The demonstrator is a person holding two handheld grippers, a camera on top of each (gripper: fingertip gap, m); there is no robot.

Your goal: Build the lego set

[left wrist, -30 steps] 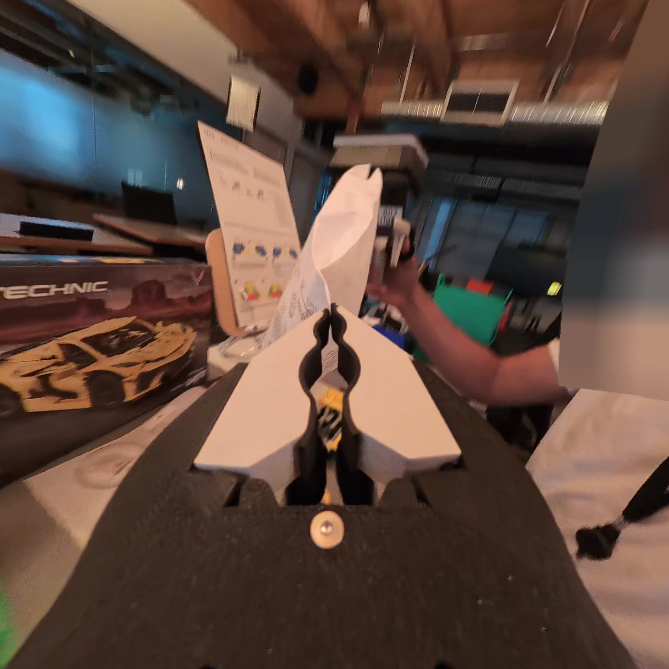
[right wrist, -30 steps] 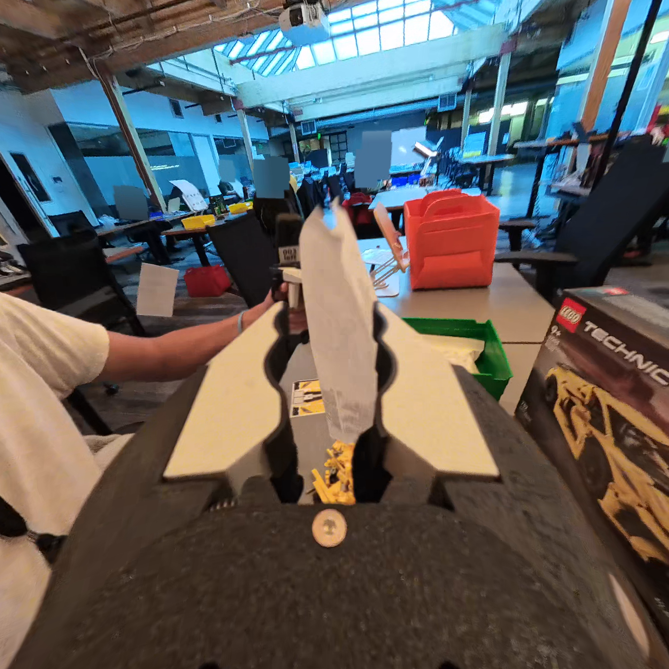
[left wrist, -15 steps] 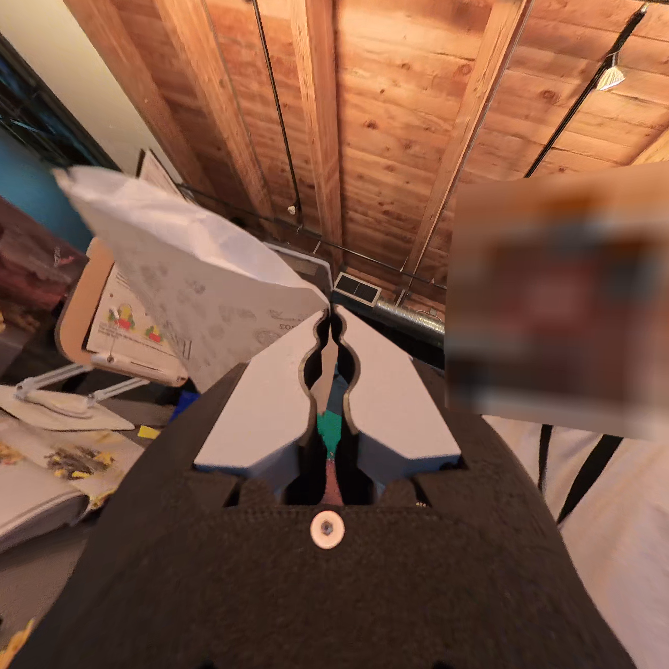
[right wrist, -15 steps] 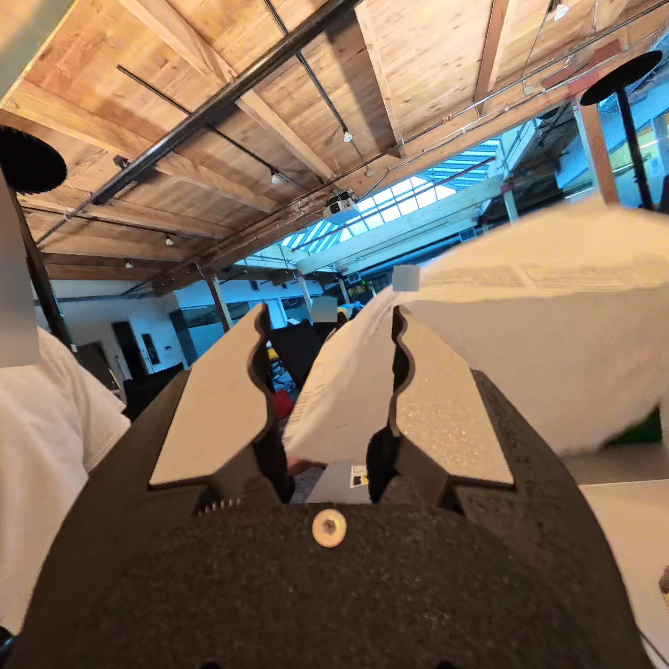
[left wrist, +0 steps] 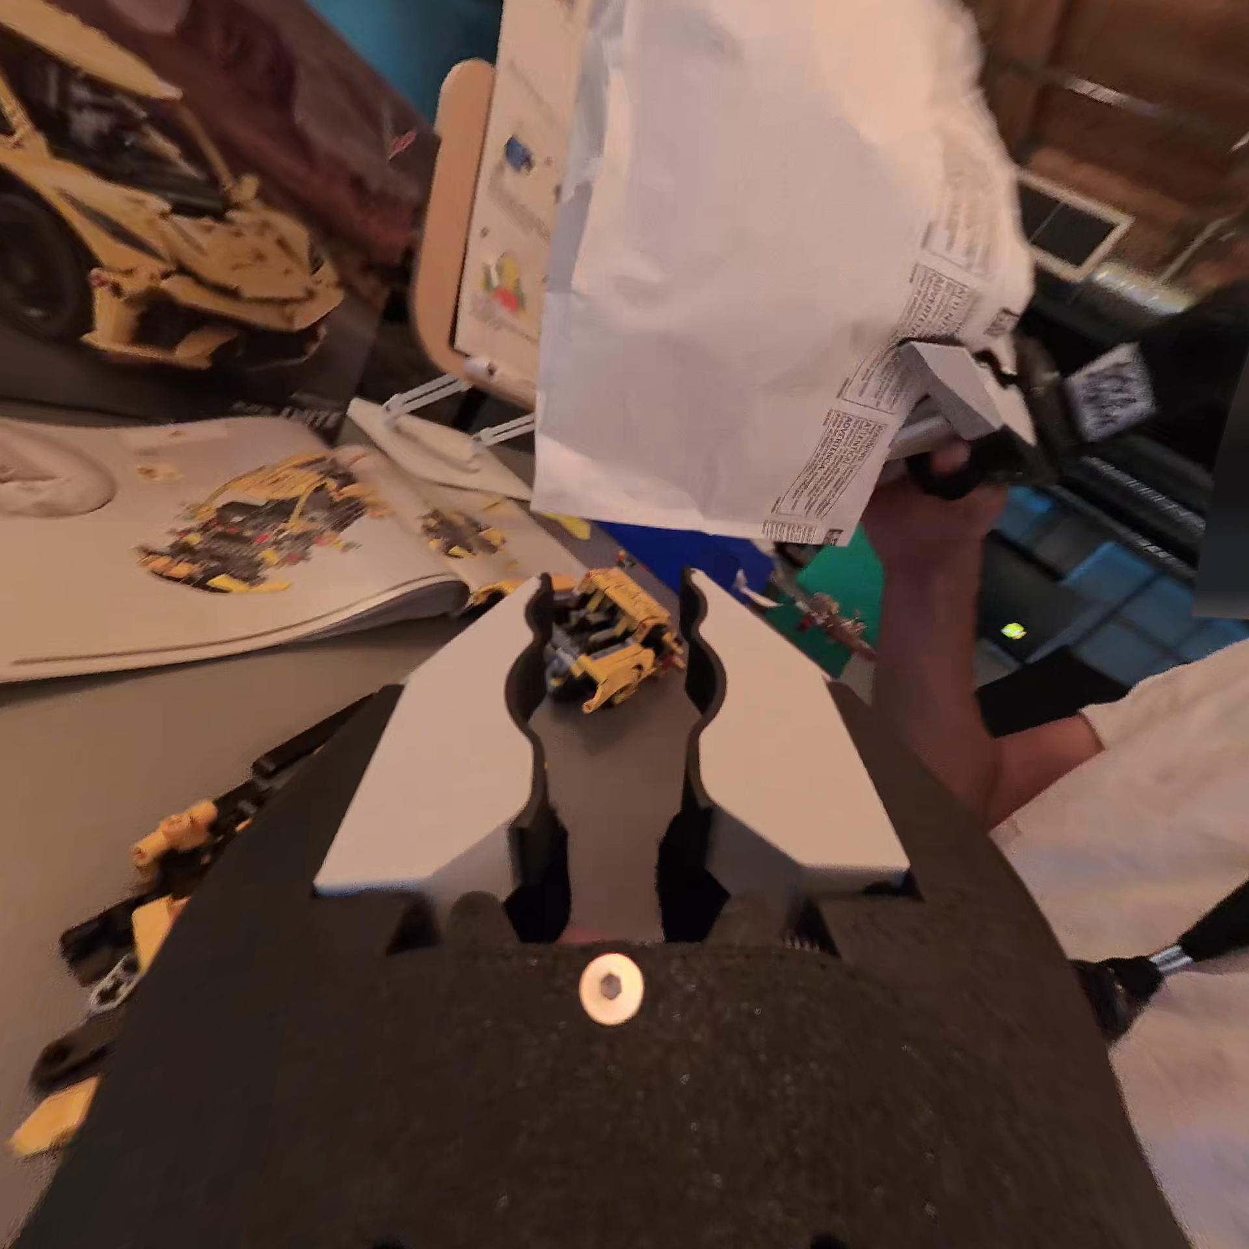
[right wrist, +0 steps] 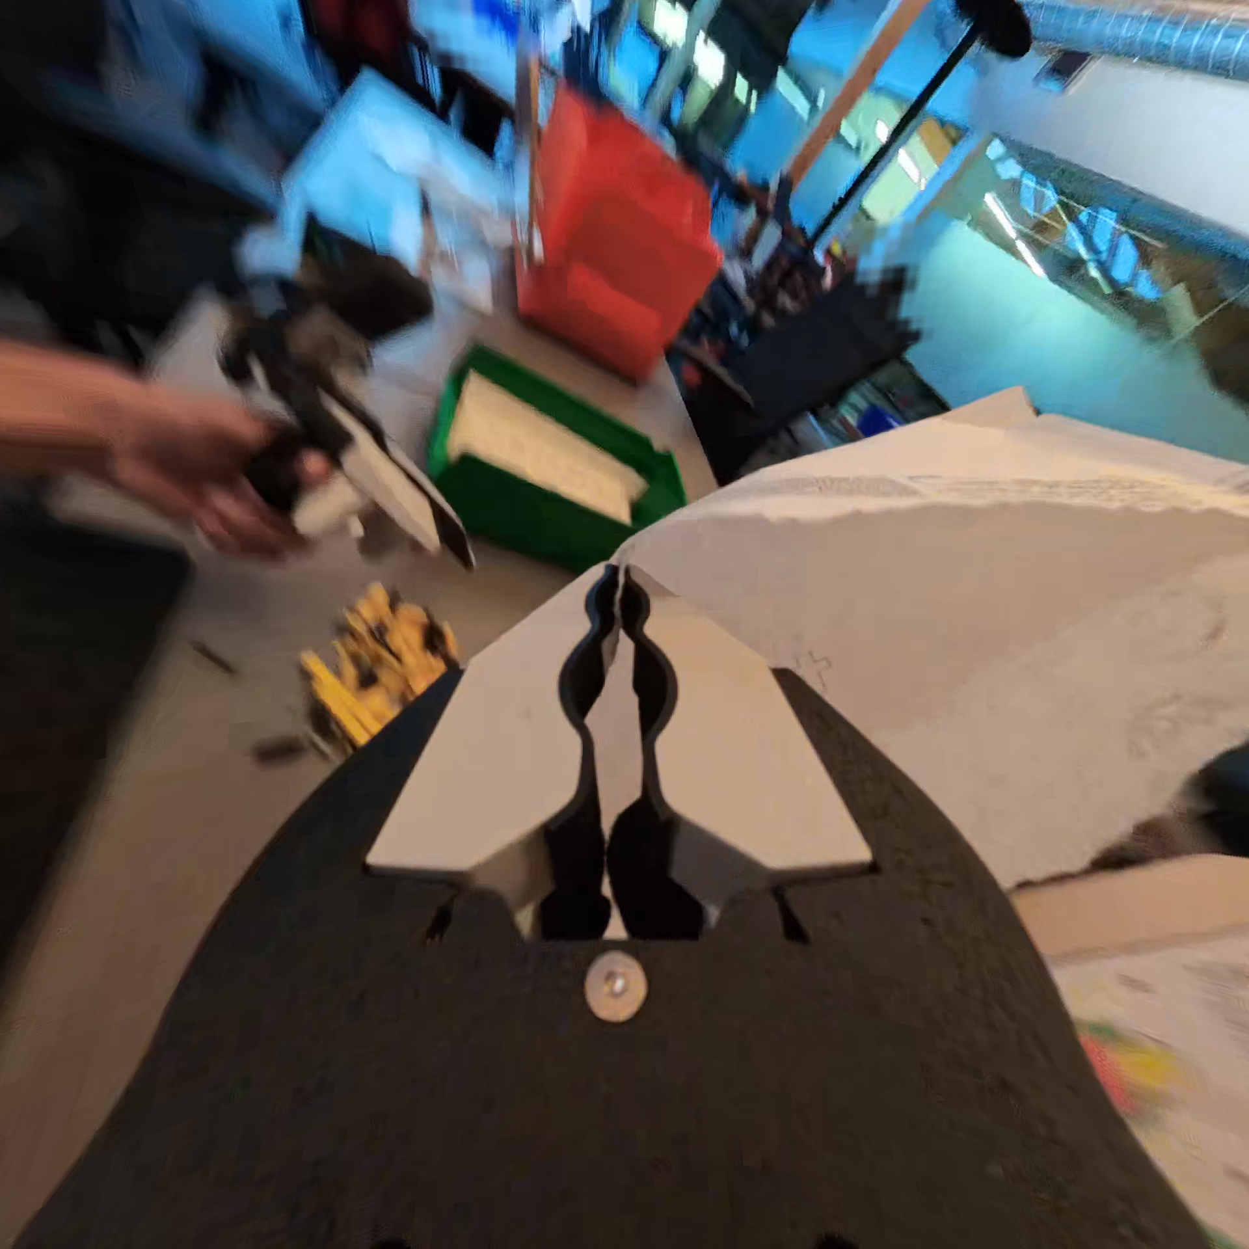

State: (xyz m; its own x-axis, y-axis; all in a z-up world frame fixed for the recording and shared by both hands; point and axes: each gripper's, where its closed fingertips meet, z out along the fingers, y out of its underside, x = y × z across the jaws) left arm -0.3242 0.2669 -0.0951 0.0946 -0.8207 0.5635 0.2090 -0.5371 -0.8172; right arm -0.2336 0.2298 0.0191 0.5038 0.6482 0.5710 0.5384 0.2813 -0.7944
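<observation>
My left gripper (left wrist: 615, 588) is open and empty, pointing down at the grey table. A small yellow and black lego assembly (left wrist: 608, 642) lies on the table just past its fingertips; it also shows in the right wrist view (right wrist: 378, 662). My right gripper (right wrist: 618, 574) is shut on the edge of a white paper bag (right wrist: 946, 642). It holds the bag (left wrist: 743, 270) up in the air above the table. The right gripper (left wrist: 960, 385) shows in the left wrist view at the bag's right corner. The left gripper (right wrist: 405, 486) shows blurred in the right wrist view.
An open instruction booklet (left wrist: 203, 527) lies at the left, with the lego box (left wrist: 135, 203) behind it. A clipboard stand (left wrist: 486, 236) holds a sheet. Loose yellow and black pieces (left wrist: 155, 878) lie near left. A green bin (right wrist: 554, 466) and a red bin (right wrist: 608, 236) stand farther back. About 15 centimeters separates my left fingertips from my right.
Both grippers swung down from facing the ceiling to facing the table. My left gripper let go of the bag and opened. My right gripper closed on the bag's edge.
</observation>
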